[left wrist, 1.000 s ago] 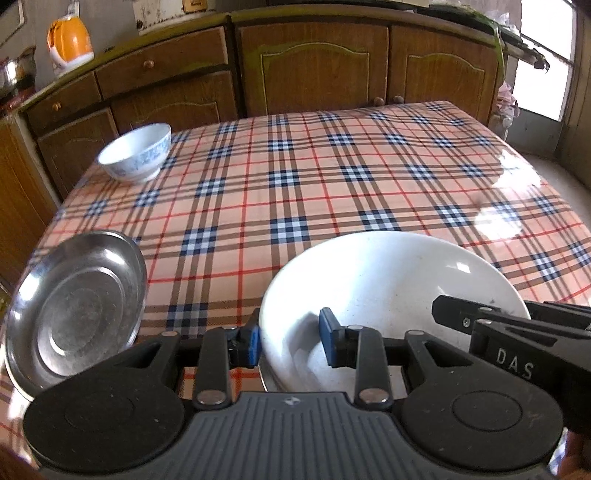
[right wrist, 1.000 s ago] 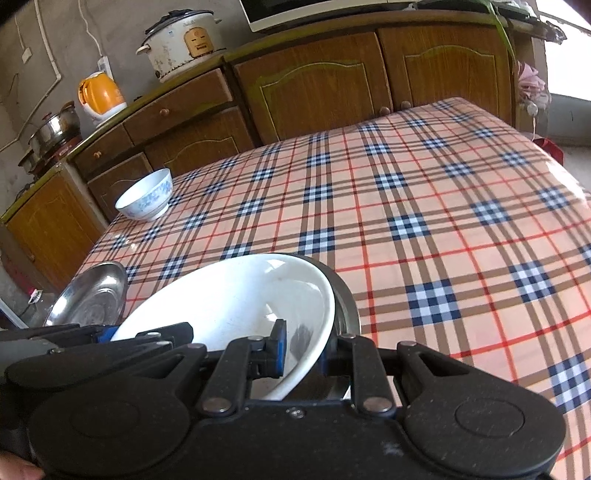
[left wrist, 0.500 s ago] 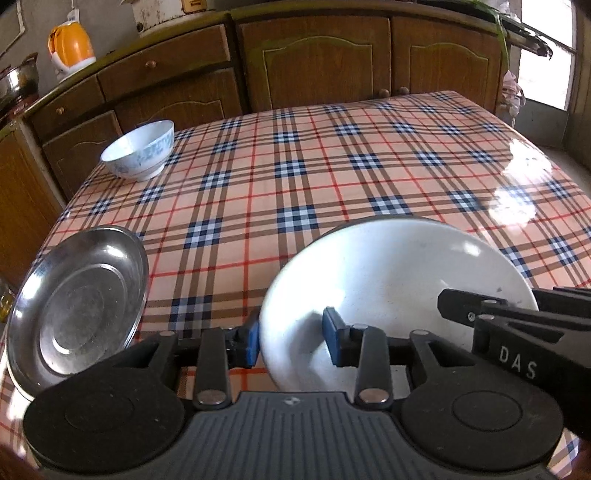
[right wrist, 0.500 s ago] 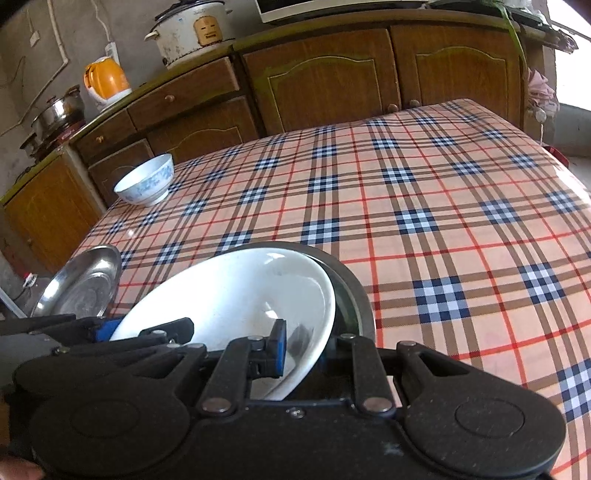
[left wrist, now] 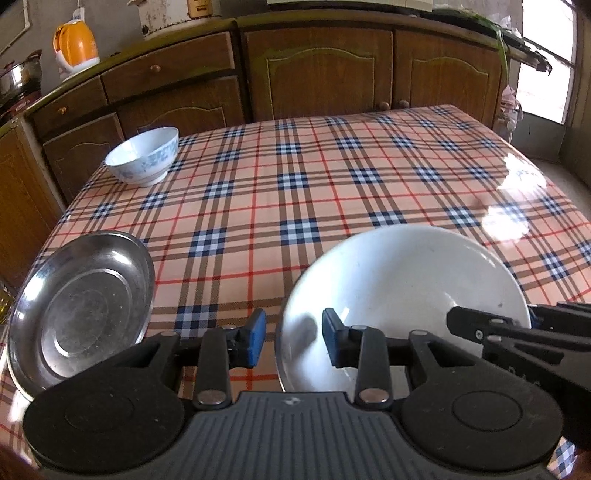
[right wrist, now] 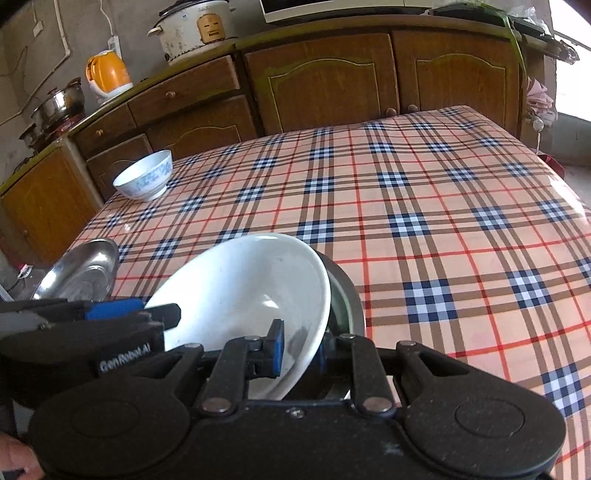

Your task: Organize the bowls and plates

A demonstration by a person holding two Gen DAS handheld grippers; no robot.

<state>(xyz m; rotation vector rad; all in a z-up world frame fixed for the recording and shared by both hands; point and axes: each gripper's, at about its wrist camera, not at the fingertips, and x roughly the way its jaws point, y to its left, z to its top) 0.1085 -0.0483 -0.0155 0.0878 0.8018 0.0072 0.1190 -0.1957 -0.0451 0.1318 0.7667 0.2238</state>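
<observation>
Raised since earlier, white plate (right wrist: 243, 291) pinched by right gripper (right wrist: 299, 352); left gripper (left wrist: 293, 338) spread; underlying metal dish (right wrist: 349, 295) seemingly mostly hidden.

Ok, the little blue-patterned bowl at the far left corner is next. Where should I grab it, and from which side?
Pinch the blue-patterned bowl by its near rim, one finger inside and one outside, coming down from above. It stands upright, mouth up, and its steep wall offers two opposed faces. A sideways grab around the round outside would likely slip.

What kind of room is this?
Most likely a home kitchen: wooden cabinets behind a table with a plaid tablecloth, and a rice cooker and orange kettle on the counter.
</observation>
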